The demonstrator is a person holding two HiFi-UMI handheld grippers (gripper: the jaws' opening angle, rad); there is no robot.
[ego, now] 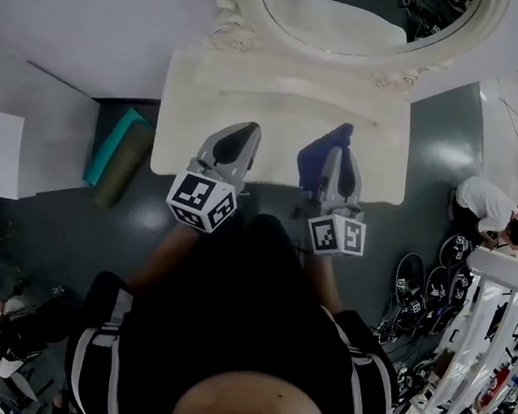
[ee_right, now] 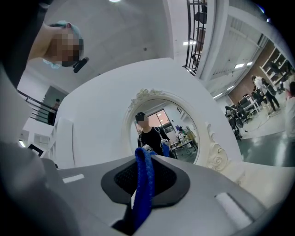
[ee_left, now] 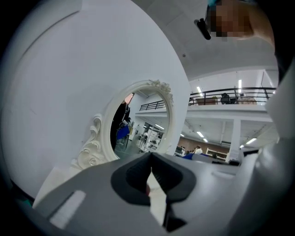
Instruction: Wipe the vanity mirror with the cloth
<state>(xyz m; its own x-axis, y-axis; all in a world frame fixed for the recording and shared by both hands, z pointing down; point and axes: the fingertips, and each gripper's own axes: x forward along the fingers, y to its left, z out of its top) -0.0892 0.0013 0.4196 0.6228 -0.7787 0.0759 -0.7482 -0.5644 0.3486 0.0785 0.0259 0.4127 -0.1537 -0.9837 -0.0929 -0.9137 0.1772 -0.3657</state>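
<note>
The oval vanity mirror (ego: 360, 11) in its ornate white frame stands at the back of a white dressing table (ego: 181, 115). It also shows in the left gripper view, mirror (ee_left: 138, 122), and in the right gripper view, mirror (ee_right: 163, 126). My right gripper (ego: 340, 151) is shut on a blue cloth (ego: 321, 153), which hangs between its jaws as a blue fold (ee_right: 144, 184). It hovers over the tabletop, short of the glass. My left gripper (ego: 240, 147) is beside it, shut and empty, with the jaws nearly touching (ee_left: 150, 182).
A teal and an olive roll (ego: 119, 155) lie on the floor left of the table. A person (ego: 490, 213) crouches at the right near bicycle wheels (ego: 415, 279) and white shelving (ego: 487, 345). A white wall rises behind the mirror.
</note>
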